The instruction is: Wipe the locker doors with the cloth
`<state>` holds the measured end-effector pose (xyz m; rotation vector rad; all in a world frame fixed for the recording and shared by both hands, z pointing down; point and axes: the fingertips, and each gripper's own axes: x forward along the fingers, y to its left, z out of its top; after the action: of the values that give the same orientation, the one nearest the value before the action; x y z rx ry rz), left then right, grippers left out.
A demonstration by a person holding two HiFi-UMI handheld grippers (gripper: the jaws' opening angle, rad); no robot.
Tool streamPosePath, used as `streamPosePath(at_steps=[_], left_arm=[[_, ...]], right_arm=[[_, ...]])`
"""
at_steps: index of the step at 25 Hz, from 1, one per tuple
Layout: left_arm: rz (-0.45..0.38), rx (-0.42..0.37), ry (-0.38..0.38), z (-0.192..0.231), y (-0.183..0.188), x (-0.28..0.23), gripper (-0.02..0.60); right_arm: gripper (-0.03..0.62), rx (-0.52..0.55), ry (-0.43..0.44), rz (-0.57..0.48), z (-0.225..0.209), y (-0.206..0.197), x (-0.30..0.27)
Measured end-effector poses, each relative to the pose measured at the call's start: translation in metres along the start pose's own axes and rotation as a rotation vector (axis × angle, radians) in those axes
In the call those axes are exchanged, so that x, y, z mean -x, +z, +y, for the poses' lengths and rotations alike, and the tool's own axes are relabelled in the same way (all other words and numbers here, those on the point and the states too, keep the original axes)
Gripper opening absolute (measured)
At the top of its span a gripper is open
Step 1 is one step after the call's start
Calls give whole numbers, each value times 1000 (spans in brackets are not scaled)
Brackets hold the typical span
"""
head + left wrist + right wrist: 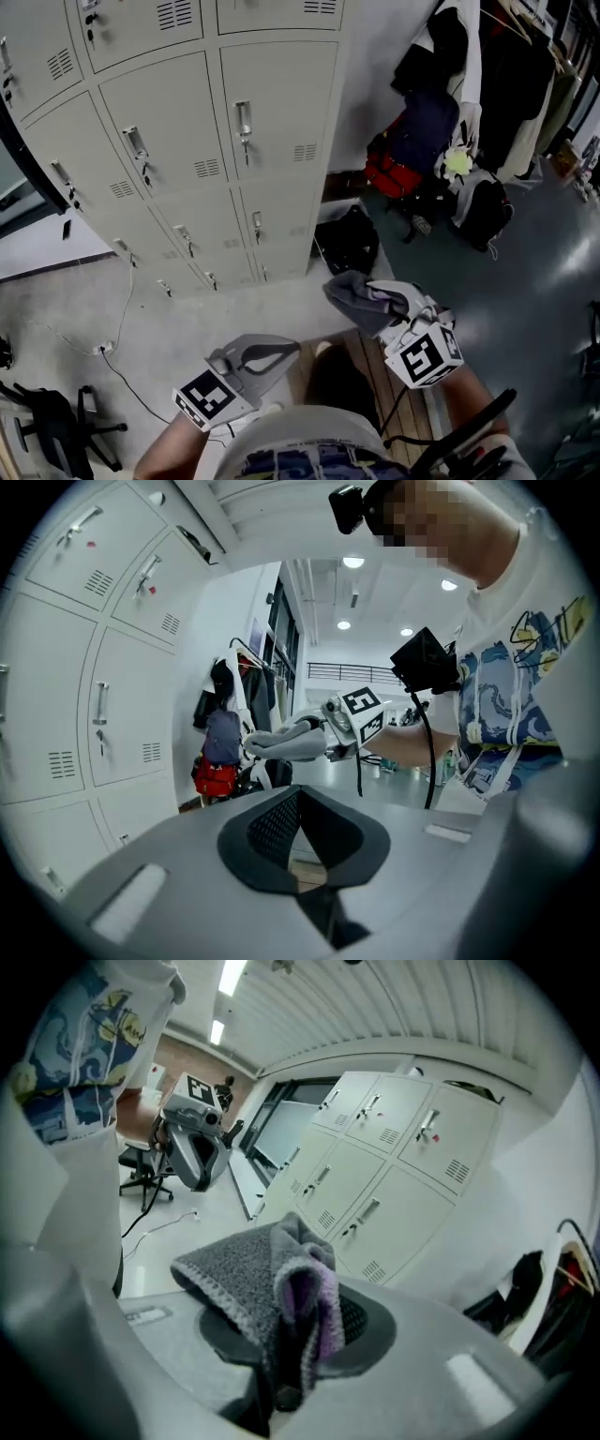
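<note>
right tool [382, 307] pinches a fuzzy grey cloth [246, 1277], well apart from the pale grey metal locker doors [277, 112]; left tool [286, 349] pressed together, empty. wiping seems not yet begun.

This looks like a locker room or changing corner of a workplace. A tall bank of pale grey metal lockers [216, 141] has vents and handles. Coats [469, 66] hang on a rack beside it, bags [398, 164] lie on the grey floor [544, 281], and an office chair [56, 427] stands nearby.
</note>
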<state>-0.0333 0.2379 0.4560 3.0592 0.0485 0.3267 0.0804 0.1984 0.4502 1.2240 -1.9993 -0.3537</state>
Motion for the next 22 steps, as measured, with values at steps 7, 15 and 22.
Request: streamPosePath(at_steps=[7,15,22], left_arm=[[-8,25,110,79,91,-77,3],[-16,16,152,130,153,-112,3],[-26,7,120,162,157,-114,3]], right_arm=[[87,223,93,-37,-169,24,-66],[87,426,7,-55,-312,72,-119],[87,594,-163,-39,-385,121,-159]])
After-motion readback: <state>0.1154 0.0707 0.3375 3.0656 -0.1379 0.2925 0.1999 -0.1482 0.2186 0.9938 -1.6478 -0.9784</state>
